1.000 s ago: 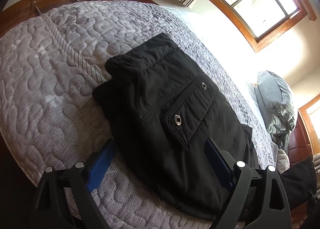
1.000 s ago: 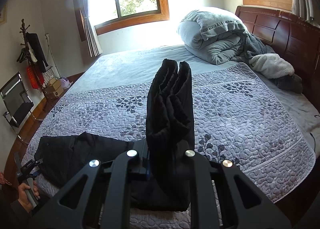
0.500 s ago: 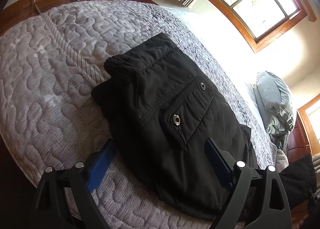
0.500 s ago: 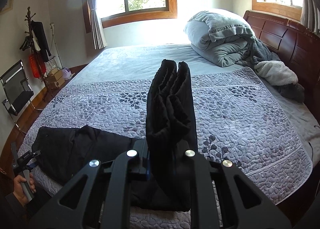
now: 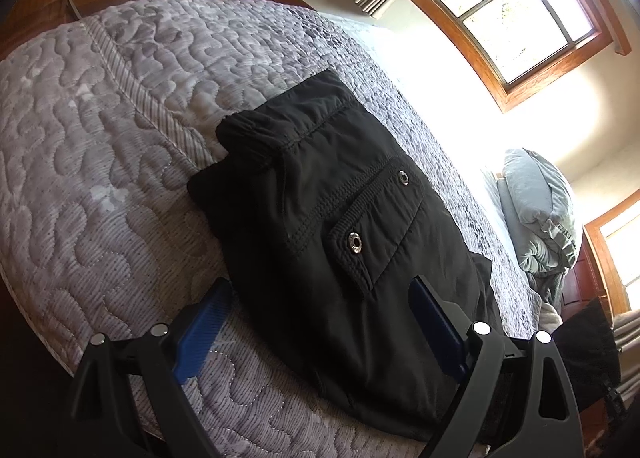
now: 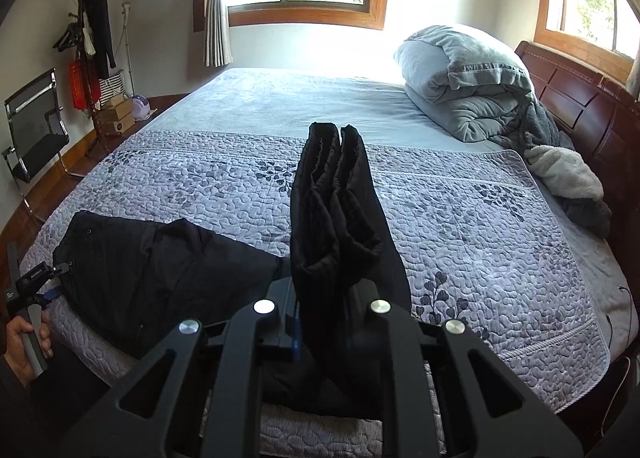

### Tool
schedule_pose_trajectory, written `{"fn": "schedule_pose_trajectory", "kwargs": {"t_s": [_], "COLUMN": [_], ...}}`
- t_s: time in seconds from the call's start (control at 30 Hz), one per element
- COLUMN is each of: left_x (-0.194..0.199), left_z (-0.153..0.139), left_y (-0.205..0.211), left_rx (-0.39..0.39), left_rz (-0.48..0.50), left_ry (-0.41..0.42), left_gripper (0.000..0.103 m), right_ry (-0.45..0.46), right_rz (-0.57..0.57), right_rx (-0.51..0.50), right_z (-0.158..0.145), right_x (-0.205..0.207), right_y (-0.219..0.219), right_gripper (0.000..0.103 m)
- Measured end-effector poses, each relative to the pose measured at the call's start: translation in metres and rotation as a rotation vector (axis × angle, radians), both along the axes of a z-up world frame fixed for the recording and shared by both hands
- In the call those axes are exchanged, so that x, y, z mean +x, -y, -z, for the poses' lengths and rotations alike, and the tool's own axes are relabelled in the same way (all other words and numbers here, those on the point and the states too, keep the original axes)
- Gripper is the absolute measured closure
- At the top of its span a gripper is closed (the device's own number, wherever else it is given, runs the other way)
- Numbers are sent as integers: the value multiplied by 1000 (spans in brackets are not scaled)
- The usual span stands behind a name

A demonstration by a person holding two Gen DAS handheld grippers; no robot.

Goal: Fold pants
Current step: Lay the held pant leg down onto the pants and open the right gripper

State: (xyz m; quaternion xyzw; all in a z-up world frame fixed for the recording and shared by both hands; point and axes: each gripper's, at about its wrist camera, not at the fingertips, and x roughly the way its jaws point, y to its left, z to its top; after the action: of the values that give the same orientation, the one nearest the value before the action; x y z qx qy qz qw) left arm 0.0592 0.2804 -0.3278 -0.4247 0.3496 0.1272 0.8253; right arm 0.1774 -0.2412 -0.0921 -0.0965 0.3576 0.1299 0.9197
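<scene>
Lying across the near edge of a bed, a pair of black pants (image 6: 160, 270) is partway through being folded. The bed is covered by a grey quilted bedspread (image 6: 480, 226) with a leaf pattern.

From the right wrist view, the right gripper (image 6: 320, 322) holds the leg ends (image 6: 336, 210) of the pants. Its jaws are pressed close together on the bunched black fabric, which rises between them in stacked layers. Holding the legs up off the bedspread likely lets the person carry them over toward the waist for the next fold.

The waist end of the pants rests flat near the bed's left corner. In the left wrist view, this part shows a buttoned pocket flap (image 5: 360, 246) with two metal snaps. The left gripper (image 5: 320, 322) hovers just over this section, its blue-padded jaws spread wide on either side of the fabric and gripping nothing. Judging from this placement, it is ready to pin or steady the waist so the garment does not slide while the legs are brought across.

At the far left of the right wrist view, a hand (image 6: 24, 342) holds the left gripper's handle.

A rolled grey comforter (image 6: 468, 82) sits by the dark wooden headboard (image 6: 580, 98), well apart from the pants.
</scene>
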Motion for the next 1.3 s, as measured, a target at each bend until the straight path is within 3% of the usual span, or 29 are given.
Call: {"fn": "schedule_pose_trajectory", "kwargs": {"t_s": [0.43, 0.8, 1.3], "left_x": [-8, -14, -23], "left_z": [-2, -3, 0], "left_y": [-3, -5, -14], "left_rx": [-10, -28, -58], "left_rz": [1, -6, -4], "left_ry": [13, 27, 46], "left_gripper": [12, 12, 12], "right_ry": [-3, 12, 69], "right_rz": [-47, -121, -247], "right_rx": [-142, -365, -692], "right_z": [27, 71, 153], "right_x": [-2, -15, -42], "right_y": [-39, -95, -158], "right_gripper": [90, 90, 90]}}
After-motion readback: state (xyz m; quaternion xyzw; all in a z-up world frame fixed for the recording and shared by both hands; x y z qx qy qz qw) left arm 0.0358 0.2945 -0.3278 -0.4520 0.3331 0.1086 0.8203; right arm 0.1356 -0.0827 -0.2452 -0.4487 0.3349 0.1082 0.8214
